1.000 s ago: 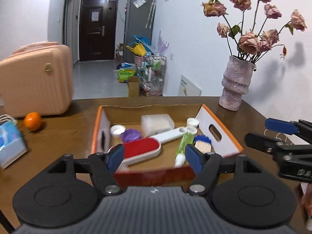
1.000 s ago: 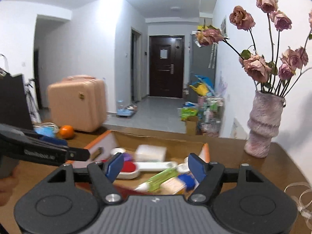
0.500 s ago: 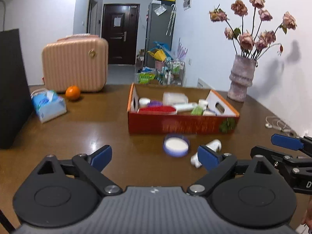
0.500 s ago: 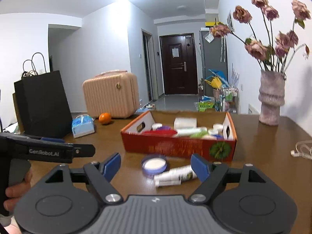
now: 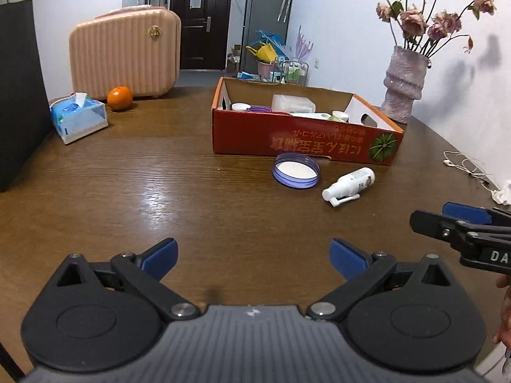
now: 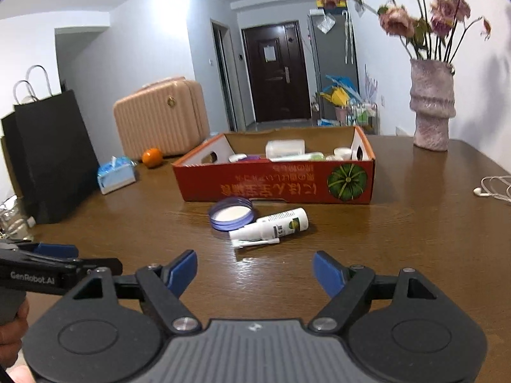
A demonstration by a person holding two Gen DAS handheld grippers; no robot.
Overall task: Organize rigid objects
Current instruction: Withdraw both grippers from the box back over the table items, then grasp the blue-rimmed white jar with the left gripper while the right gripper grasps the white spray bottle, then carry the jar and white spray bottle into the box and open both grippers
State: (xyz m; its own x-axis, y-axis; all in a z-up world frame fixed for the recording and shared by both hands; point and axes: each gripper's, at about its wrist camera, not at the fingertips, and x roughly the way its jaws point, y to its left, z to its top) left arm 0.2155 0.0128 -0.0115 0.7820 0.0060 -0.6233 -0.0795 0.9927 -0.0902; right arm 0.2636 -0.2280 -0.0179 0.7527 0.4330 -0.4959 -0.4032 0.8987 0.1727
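Both grippers open over the table, two loose items in front of the box.

The left gripper [image 5: 252,255] stands wide with nothing between its pads, its jaws having just been opening; the right gripper [image 6: 255,271] is open too and empty. Centre right of the left view lie a lid [image 5: 296,170] and a spray bottle [image 5: 348,184], just beside each other, near the red box [image 5: 303,140] that holds other small items. The bottle looks light, stiff and smooth, likely to roll; its round body seems a safer hold than the thin nozzle. The flat lid would probably need pinching across its rim. The wood table [image 5: 159,198] is glossy, so things may slide. Upper left stand a suitcase [image 5: 124,52], an orange [image 5: 119,98] and a tissue pack [image 5: 78,116]; upper right, a vase [image 5: 405,85].
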